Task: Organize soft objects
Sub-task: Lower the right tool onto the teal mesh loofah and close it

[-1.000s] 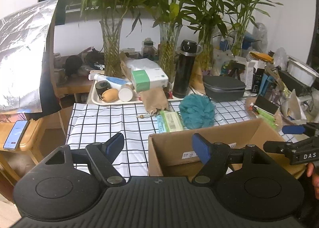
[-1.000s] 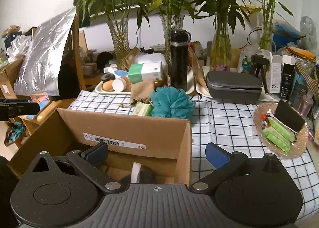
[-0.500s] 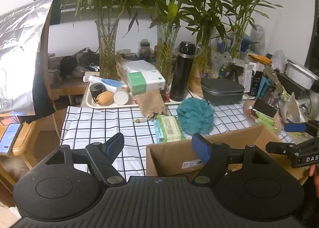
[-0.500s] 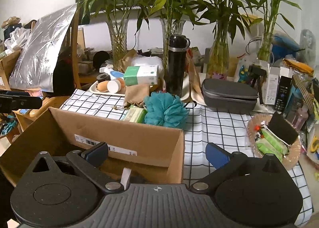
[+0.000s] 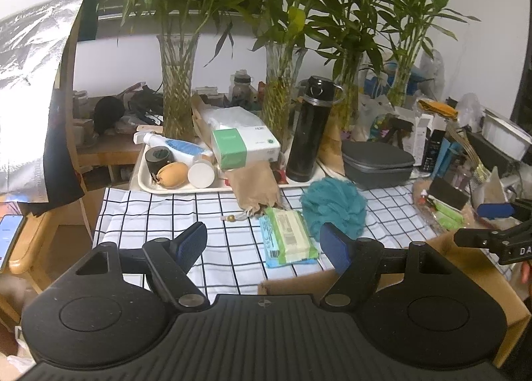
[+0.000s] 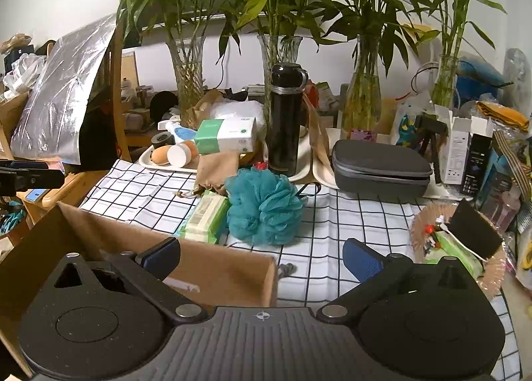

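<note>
A teal bath pouf (image 5: 334, 206) (image 6: 264, 206) lies on the checked cloth beside a green wet-wipes pack (image 5: 287, 236) (image 6: 206, 216) and a brown drawstring pouch (image 5: 254, 186) (image 6: 216, 173). A cardboard box (image 6: 212, 264) (image 5: 472, 268) stands at the near edge. My left gripper (image 5: 266, 243) is open and empty above the cloth, just short of the wipes. My right gripper (image 6: 262, 254) is open and empty over the box's right corner; it shows at the right of the left wrist view (image 5: 492, 224).
A white tray (image 5: 146, 181) holds bottles and a tissue box (image 5: 244, 146). A black flask (image 6: 286, 118), a grey case (image 6: 379, 164), glass vases with bamboo (image 6: 189, 81) and a wicker dish (image 6: 459, 248) crowd the back and right. A phone (image 5: 8, 238) lies on a wooden side table.
Both grippers have risen and moved forward toward the pouf and wipes. The box has dropped lower in both views. Both grippers stay open.
</note>
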Action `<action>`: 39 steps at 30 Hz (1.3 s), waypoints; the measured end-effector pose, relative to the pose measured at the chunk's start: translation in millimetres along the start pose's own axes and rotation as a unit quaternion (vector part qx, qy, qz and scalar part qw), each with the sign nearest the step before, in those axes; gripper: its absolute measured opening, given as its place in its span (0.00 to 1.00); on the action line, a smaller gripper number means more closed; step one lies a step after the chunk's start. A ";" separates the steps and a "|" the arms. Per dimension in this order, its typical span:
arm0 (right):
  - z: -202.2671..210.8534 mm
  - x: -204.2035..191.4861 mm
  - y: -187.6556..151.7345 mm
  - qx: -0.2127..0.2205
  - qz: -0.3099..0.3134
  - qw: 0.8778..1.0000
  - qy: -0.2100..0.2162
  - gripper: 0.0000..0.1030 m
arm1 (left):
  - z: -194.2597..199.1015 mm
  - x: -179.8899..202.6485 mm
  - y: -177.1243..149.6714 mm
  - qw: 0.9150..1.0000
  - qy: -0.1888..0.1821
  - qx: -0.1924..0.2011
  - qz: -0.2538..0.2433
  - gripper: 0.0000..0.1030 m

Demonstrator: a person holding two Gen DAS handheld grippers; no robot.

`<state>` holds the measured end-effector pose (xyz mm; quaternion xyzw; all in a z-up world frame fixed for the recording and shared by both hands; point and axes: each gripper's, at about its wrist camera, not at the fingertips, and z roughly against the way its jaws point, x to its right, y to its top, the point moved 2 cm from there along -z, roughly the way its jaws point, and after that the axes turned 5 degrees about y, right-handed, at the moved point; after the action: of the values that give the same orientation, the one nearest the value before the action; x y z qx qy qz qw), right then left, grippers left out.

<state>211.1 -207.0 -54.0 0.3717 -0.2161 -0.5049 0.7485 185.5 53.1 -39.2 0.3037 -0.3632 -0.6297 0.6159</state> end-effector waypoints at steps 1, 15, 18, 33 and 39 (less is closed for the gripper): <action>-2.6 2.1 1.4 -0.002 -0.002 1.000 0.001 1.00 | -3.3 -1.1 1.3 1.000 -0.002 0.000 0.002 0.72; -43.8 43.0 24.3 -0.010 -0.029 1.000 0.008 1.00 | -60.5 -13.3 8.7 1.000 -0.005 0.017 -0.010 0.72; -54.5 48.3 28.6 -0.013 -0.018 1.000 0.012 1.00 | -74.7 -18.3 7.1 1.000 -0.005 0.017 -0.009 0.72; -124.8 65.0 38.6 -0.039 0.028 0.997 0.064 1.00 | -121.4 -42.1 -5.4 0.997 -0.075 0.014 0.010 0.72; -158.1 65.7 42.7 -0.054 0.040 0.993 0.100 1.00 | -140.0 -44.5 -6.4 0.996 -0.094 0.005 0.008 0.72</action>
<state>373.1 -204.6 -124.1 0.3708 -0.1272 -0.4459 0.8047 300.7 85.7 -124.7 0.2437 -0.4252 -0.6484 0.5826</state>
